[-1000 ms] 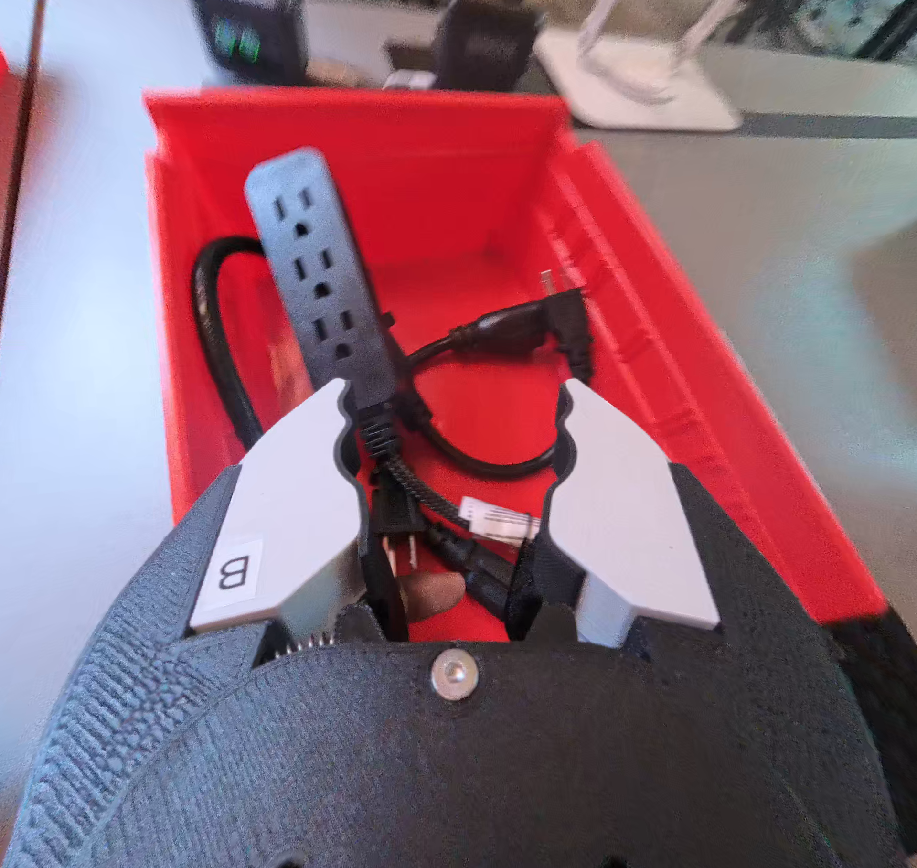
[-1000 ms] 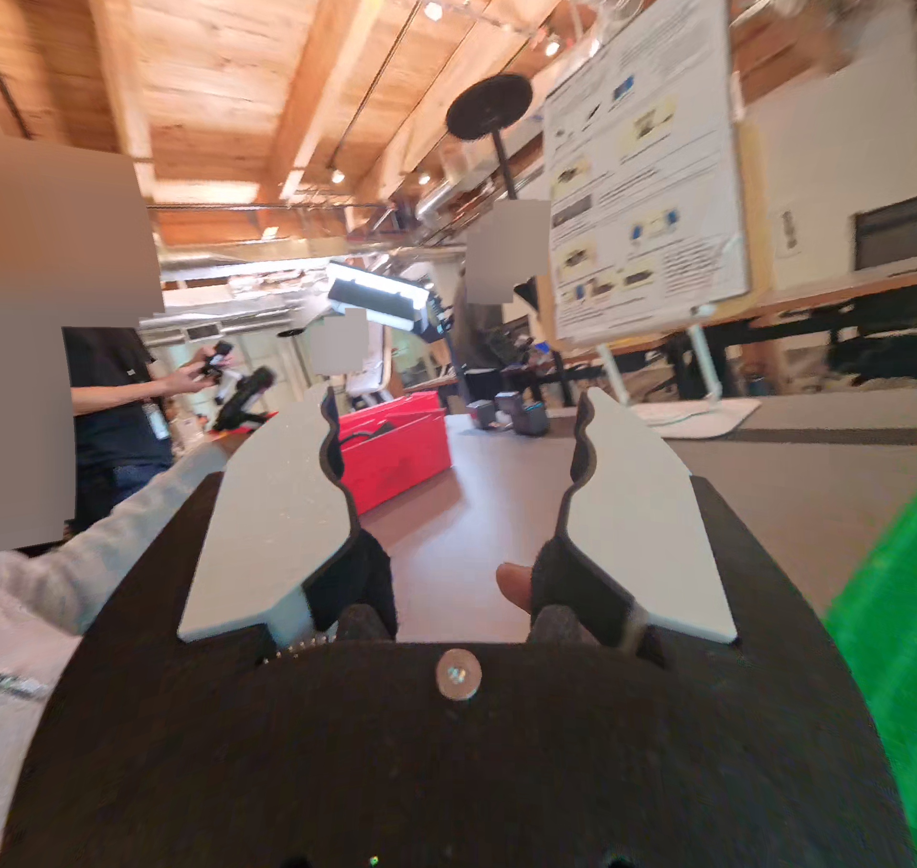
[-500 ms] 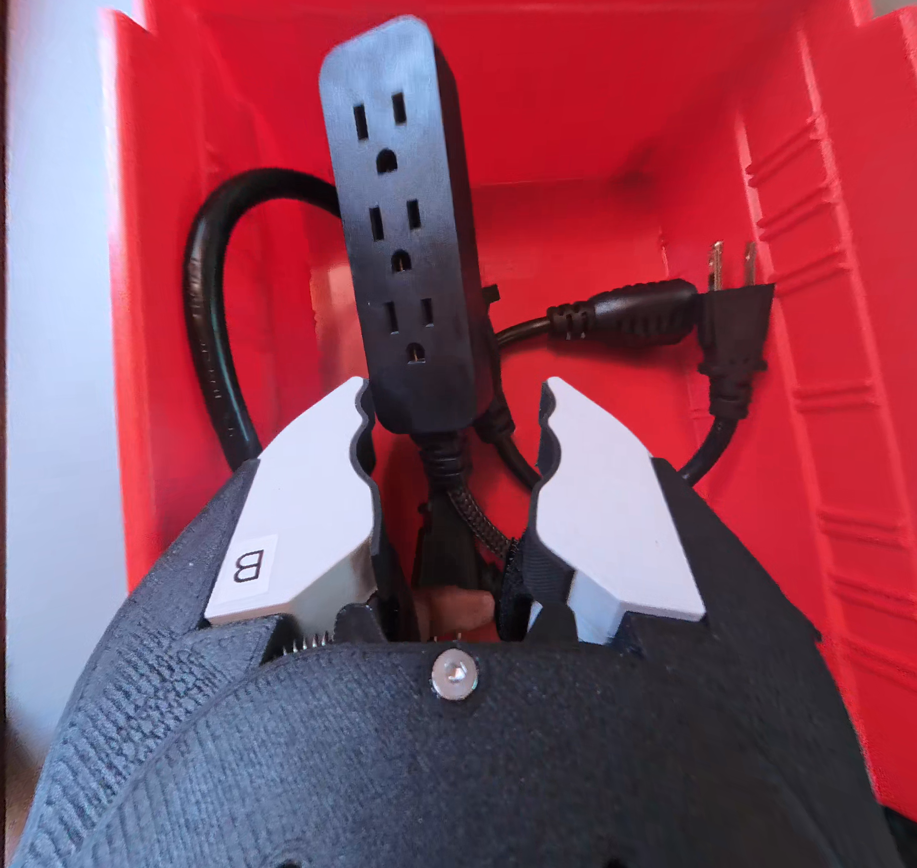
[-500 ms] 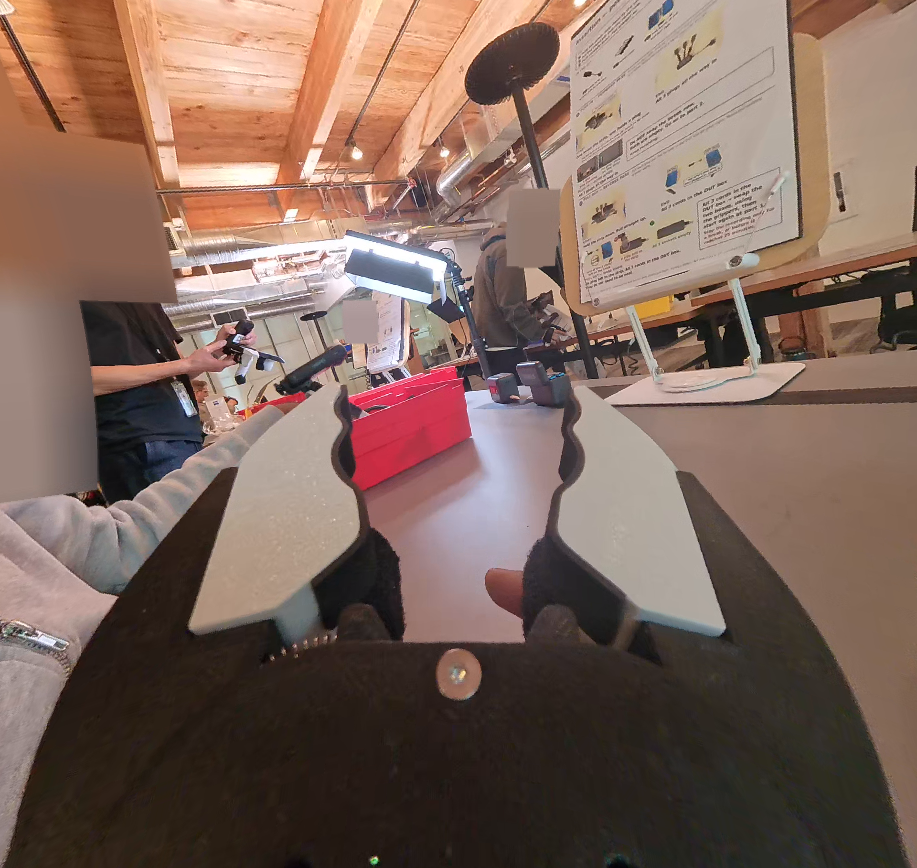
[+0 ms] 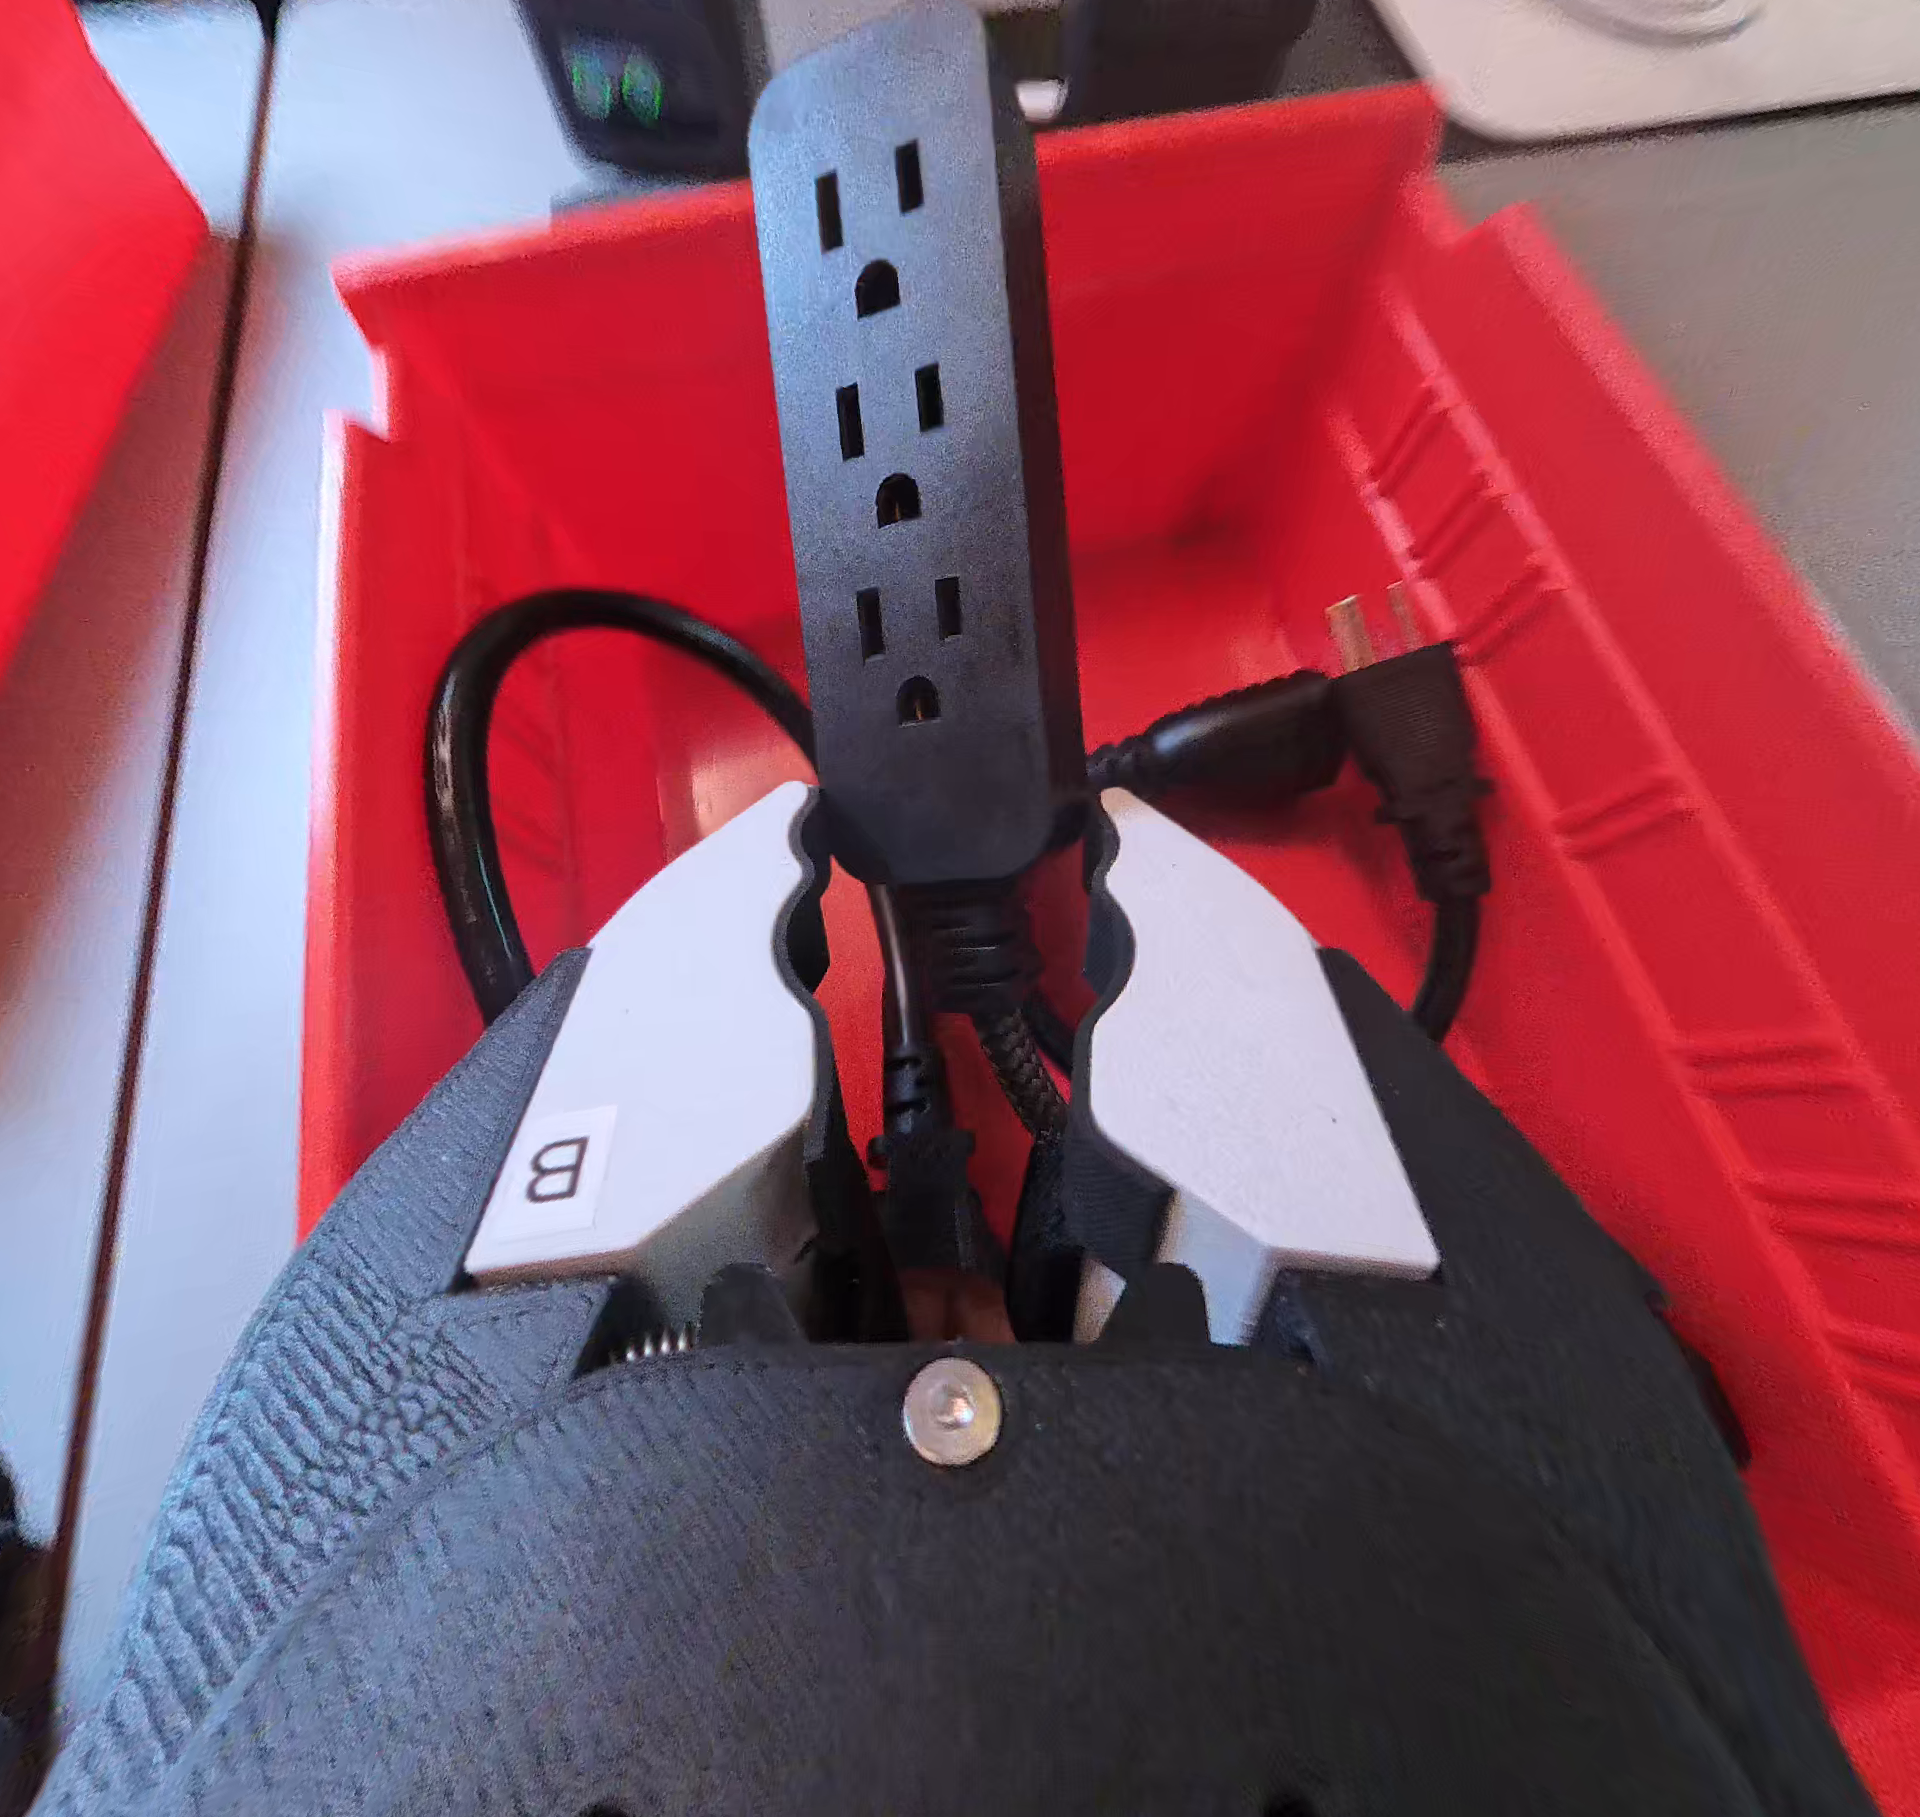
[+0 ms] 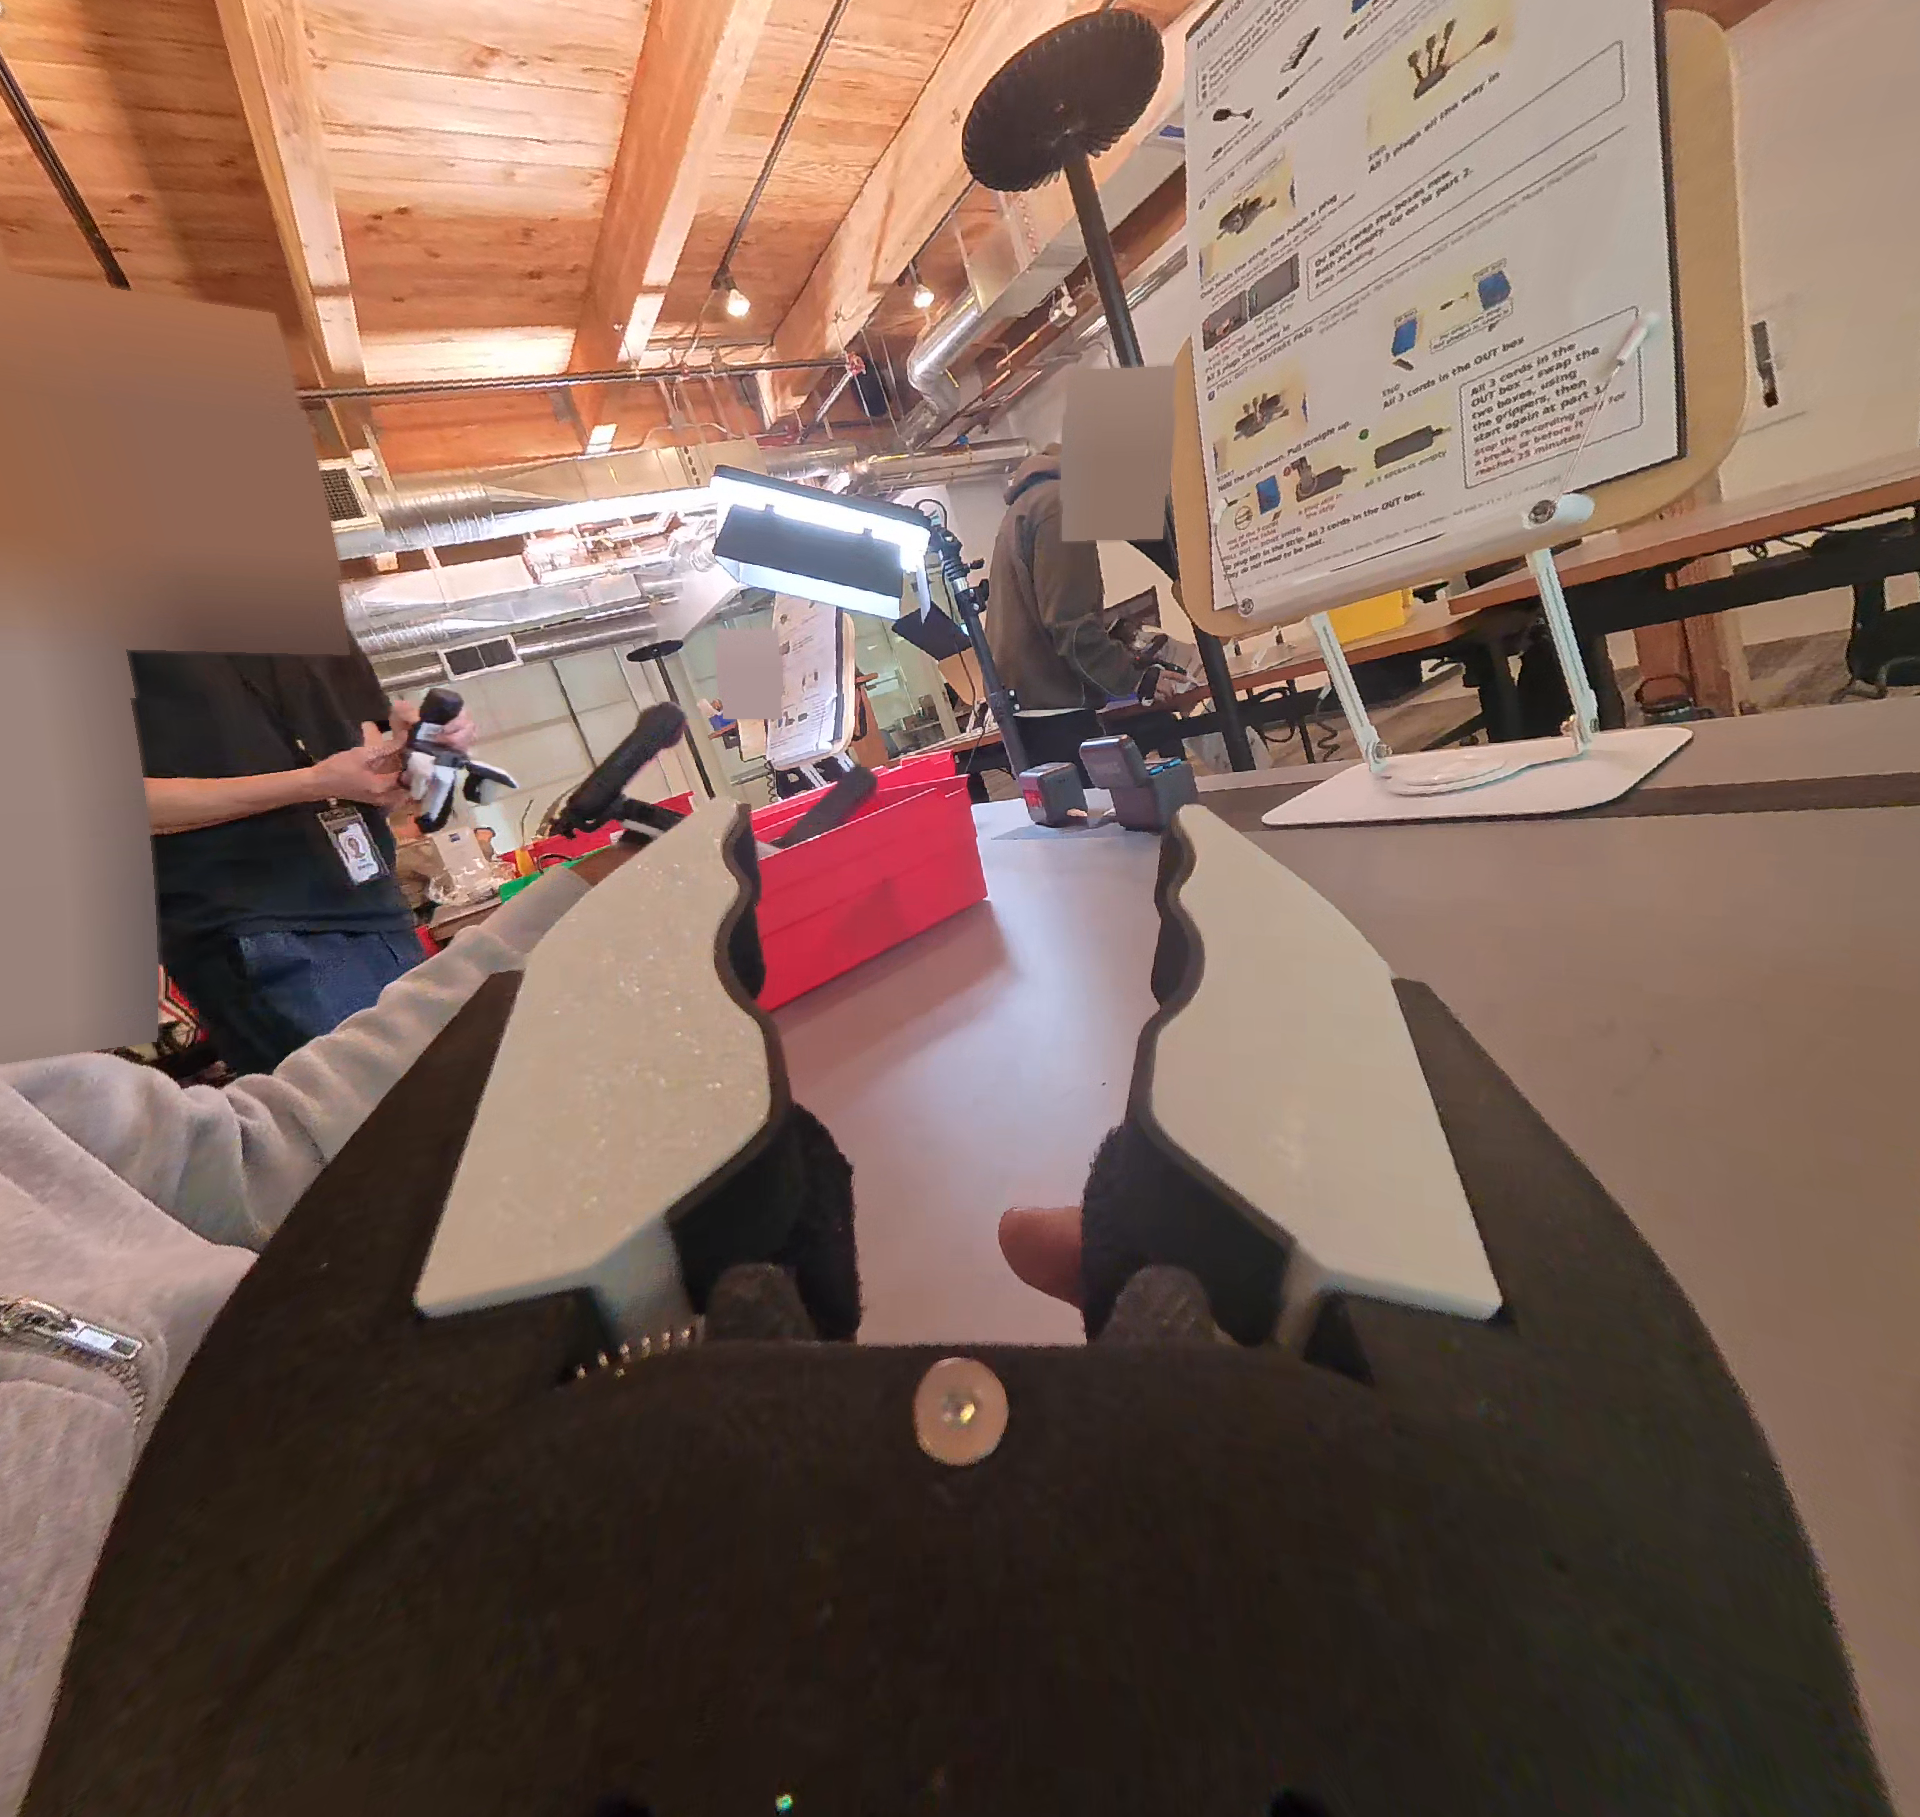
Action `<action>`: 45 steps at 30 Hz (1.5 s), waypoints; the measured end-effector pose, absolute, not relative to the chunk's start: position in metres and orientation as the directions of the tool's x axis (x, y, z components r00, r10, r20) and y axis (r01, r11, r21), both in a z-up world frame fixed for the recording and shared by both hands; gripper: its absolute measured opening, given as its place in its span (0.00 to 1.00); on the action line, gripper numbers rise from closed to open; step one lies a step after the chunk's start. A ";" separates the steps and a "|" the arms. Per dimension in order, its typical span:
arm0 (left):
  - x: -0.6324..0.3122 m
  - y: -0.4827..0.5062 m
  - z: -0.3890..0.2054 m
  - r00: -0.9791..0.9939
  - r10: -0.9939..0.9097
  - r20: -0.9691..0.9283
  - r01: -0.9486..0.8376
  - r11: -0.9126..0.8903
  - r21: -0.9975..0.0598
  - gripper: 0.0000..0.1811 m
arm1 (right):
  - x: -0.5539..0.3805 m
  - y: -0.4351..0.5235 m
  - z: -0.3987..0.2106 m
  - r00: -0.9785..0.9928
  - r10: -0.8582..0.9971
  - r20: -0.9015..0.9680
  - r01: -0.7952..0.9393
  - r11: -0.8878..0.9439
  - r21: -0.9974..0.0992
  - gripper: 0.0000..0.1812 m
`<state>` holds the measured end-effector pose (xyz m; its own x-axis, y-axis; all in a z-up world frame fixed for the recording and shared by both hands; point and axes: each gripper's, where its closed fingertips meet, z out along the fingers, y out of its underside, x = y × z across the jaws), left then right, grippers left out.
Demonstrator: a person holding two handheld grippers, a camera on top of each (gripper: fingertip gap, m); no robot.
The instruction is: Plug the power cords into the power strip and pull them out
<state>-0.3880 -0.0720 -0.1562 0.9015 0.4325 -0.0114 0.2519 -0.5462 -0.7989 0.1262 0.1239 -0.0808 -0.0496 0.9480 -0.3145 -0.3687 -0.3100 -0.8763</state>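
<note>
A black power strip [image 5: 914, 458] with three empty outlets stands tilted up out of a red bin [image 5: 1662, 832]. My left gripper [image 5: 951, 822] is shut on the strip's near end, where its braided cable [image 5: 1018, 1061] leaves. A black power cord plug [image 5: 1392, 718] with bare prongs lies by the bin's right wall. Another cord loops at the left [image 5: 468, 780], and a third plug [image 5: 925, 1175] lies between my fingers. My right gripper [image 6: 956, 832] is open and empty over the grey table, far from the bin [image 6: 883, 894]. The raised strip [image 6: 836, 801] shows there.
A second red bin [image 5: 83, 261] stands at the left. Two dark boxes [image 5: 634, 53] sit behind the bin. A board on a white stand [image 6: 1455, 770] stands at the back right of the table. People stand at other tables beyond. The tips of one gripper are about 55 cm away from the tips of the other.
My left gripper has closed on the strip's near end and lifted it, so the strip now rises above the bin's far wall. The right gripper has barely moved.
</note>
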 end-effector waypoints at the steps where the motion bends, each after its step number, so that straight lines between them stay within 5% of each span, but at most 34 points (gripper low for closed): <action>1: -0.384 -0.070 -0.147 0.910 0.413 -0.035 0.209 -0.529 -0.822 0.26 | 0.126 0.124 -0.081 -0.050 0.948 -0.314 -0.368 -0.310 -0.877 0.41; 13: -0.329 -0.036 0.006 0.864 0.340 -0.371 -0.264 -0.322 -0.909 0.25 | 0.125 0.119 -0.082 -0.059 0.955 -0.291 -0.358 -0.293 -0.886 0.38; 25: -0.255 -0.011 0.101 0.839 0.295 -0.458 -0.465 -0.048 -0.884 0.25 | 0.122 0.121 -0.086 -0.045 0.950 -0.308 -0.326 -0.306 -0.894 0.37; 33: -0.131 0.004 0.074 0.952 -0.113 -0.286 -0.265 0.171 -0.949 0.25 | 0.102 0.091 -0.054 -0.114 0.969 -0.217 -0.273 -0.241 -0.931 0.40; 45: 0.031 0.016 -0.009 0.788 -0.589 -0.181 -0.129 0.129 -0.983 0.25 | 0.020 0.011 0.025 -0.350 0.934 0.068 -0.339 -0.059 -0.939 0.45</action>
<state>0.0309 0.0165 -0.0087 0.7878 -0.5888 -0.1808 -0.1291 0.1291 -0.9832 0.0204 0.0107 0.0254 -0.3497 0.9344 0.0679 -0.3394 -0.0588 -0.9388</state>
